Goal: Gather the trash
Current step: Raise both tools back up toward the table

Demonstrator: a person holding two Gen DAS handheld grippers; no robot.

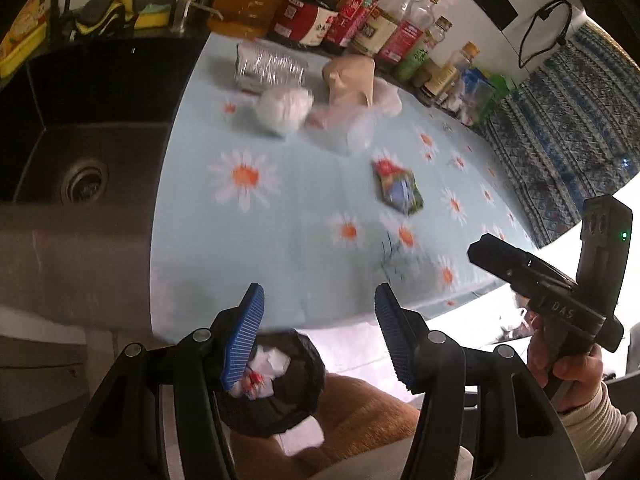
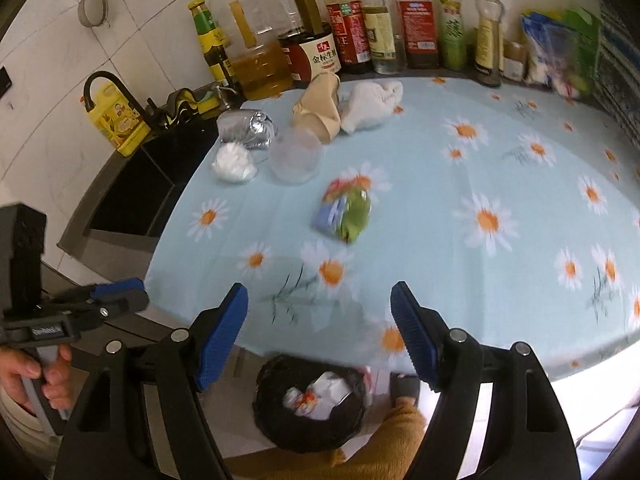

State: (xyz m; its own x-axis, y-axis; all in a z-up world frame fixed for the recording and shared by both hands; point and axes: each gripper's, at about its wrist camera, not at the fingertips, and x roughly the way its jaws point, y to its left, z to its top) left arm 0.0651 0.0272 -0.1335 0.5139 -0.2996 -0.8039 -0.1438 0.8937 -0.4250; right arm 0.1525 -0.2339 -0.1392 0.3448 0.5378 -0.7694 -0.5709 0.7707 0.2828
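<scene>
A colourful snack wrapper (image 1: 398,188) (image 2: 344,212) lies mid-table on the daisy tablecloth (image 2: 480,160). Farther back sit a white paper ball (image 2: 234,162), a clear plastic cup (image 2: 296,156), a foil pack (image 2: 248,126), a crumpled brown paper bag (image 2: 320,108) and a white wad (image 2: 372,106). A black-lined bin (image 1: 280,384) (image 2: 312,400) with trash in it stands on the floor below the table's front edge. My left gripper (image 1: 320,320) and right gripper (image 2: 320,320) both hover over that edge above the bin, open and with nothing between their fingers.
A dark sink (image 1: 80,140) borders the table's left side. Sauce and oil bottles (image 2: 360,32) line the back wall, with snack bags (image 2: 560,52) at the back right. A hand (image 1: 568,372) grips the right gripper's handle. A leg in brown trousers (image 2: 384,440) stands beside the bin.
</scene>
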